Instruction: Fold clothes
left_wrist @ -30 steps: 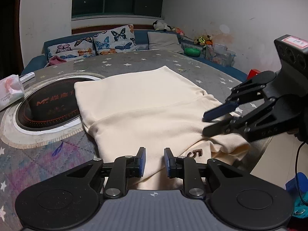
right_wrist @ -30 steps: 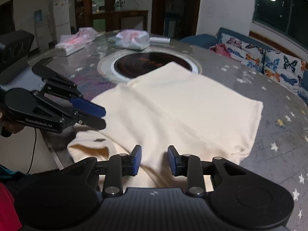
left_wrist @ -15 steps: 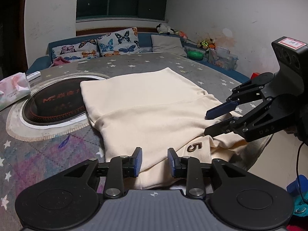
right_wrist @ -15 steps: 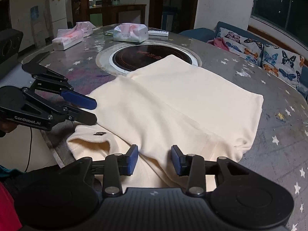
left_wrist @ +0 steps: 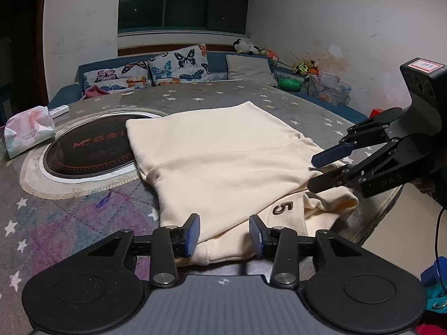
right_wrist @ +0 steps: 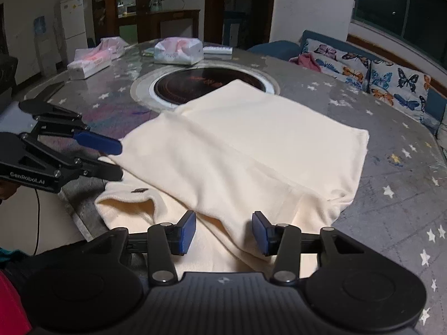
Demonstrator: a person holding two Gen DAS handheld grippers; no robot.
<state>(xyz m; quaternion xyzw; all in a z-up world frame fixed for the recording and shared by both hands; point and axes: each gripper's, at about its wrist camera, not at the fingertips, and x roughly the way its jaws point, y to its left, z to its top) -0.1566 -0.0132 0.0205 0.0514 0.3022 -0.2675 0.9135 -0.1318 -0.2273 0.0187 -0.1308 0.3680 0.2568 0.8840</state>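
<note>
A cream garment point(left_wrist: 220, 164) lies folded on the round table, one layer doubled over another, a brown "5" point(left_wrist: 282, 208) near its front edge. It also shows in the right wrist view point(right_wrist: 251, 156). My left gripper point(left_wrist: 225, 234) is open and empty just above the garment's near edge. My right gripper point(right_wrist: 223, 233) is open and empty over the garment's other near corner. Each gripper shows in the other's view, open beside the cloth: the right one point(left_wrist: 321, 171) and the left one point(right_wrist: 116, 159).
The table point(left_wrist: 69, 217) has a grey star-patterned cover and a round black hotplate point(left_wrist: 89, 150) touching the garment's far corner. Tissue packs point(right_wrist: 178, 50) lie at the far side. A sofa with butterfly cushions point(left_wrist: 167, 67) stands behind. The table's edge point(right_wrist: 83, 223) runs close below the garment.
Both grippers opened wider and drew back a little from the garment's near edge. The garment lies flat as before; the "5" has come into full view.
</note>
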